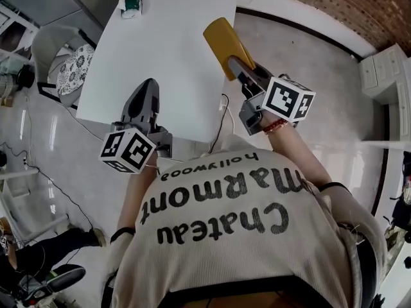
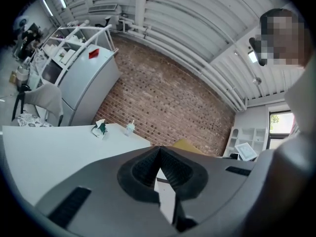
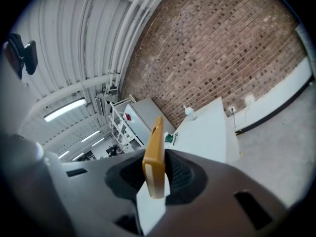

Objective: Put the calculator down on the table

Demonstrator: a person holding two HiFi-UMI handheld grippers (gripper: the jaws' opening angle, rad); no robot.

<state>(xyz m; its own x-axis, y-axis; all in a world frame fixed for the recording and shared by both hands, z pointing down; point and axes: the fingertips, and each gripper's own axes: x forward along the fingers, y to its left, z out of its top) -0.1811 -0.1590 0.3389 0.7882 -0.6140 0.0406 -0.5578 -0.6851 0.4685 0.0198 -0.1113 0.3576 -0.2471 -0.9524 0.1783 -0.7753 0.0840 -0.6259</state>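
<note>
right tongs (image 3: 157, 177) on yellow calculator (image 3: 155, 149)

- A grey chair (image 1: 46, 47) stands off to the left, with a round black-and-white patterned cushion (image 1: 74, 68) on its seat.
- A crumpled green-and-white wrapper (image 1: 131, 0) lies at the far end, and a small clear bottle (image 2: 130, 128) is near it.
- The red brick wall (image 1: 340, 8) runs behind, with a black skirting along its foot.
- A white shelf unit (image 1: 384, 69) stands at the right.
- A thin black cable (image 1: 226, 114) hangs toward the glossy grey floor.
- A tall grey cabinet (image 2: 89, 80) carries a red label, and a white rack (image 2: 69, 38) stands beside it.
- Someone's dark-trousered leg (image 1: 54, 249) stretches across the floor at lower left.
</note>
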